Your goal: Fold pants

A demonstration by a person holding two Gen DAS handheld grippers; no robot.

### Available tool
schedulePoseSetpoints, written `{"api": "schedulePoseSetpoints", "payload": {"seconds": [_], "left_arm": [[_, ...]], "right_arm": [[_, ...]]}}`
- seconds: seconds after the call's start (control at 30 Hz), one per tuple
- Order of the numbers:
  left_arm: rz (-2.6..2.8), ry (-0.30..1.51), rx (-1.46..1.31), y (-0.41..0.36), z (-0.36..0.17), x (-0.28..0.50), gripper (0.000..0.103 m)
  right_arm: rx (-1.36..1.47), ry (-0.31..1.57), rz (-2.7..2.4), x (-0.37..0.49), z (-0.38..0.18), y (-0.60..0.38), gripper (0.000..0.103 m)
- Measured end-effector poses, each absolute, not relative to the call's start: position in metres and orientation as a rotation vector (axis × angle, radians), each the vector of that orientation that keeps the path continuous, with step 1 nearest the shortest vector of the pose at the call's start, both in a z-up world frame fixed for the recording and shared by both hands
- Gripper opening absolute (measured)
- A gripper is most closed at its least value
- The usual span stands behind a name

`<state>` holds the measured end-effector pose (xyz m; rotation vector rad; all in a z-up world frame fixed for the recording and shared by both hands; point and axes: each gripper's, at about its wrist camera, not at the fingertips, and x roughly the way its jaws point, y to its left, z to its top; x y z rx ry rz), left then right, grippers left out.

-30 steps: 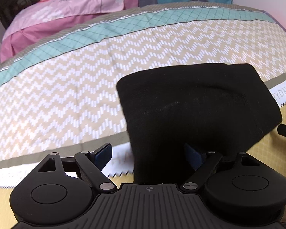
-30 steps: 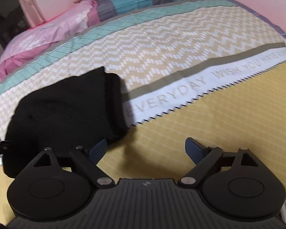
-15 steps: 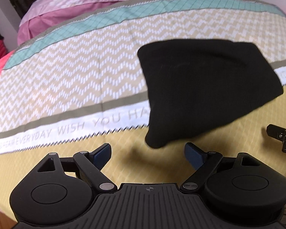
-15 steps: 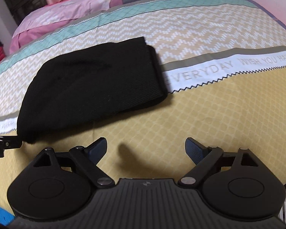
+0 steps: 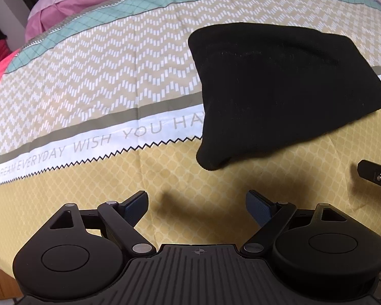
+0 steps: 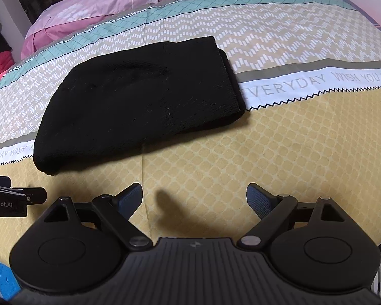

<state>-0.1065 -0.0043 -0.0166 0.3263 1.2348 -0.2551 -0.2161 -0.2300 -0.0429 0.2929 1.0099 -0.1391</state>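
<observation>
pants: folded black knit pants [image 6: 139, 94] lie as a compact bundle across my bed's patterned yellow-and-white quilt [image 6: 279, 152], near its front edge | left hand-held gripper [image 5: 196, 204]: spread, empty | right hand-held gripper [image 6: 194, 197]: spread, empty, both clear of the fabric so the fold lies undisturbed | judged: folding looks done

One folded black pants [image 6: 139, 94]; one bedspread [image 6: 241, 157]; perhaps two pillows [image 6: 109, 2].
</observation>
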Motion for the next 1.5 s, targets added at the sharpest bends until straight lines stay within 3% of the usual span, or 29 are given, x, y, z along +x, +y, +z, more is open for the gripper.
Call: {"api": "schedulePoseSetpoints", "payload": {"seconds": [1.5], "left_arm": [[-0.288,1.268,0.29,-0.003,-0.029,-0.1,0.103]], "right_arm": [[0.298,1.055,-0.115,-0.206,-0.052,-0.224,0.091]]}}
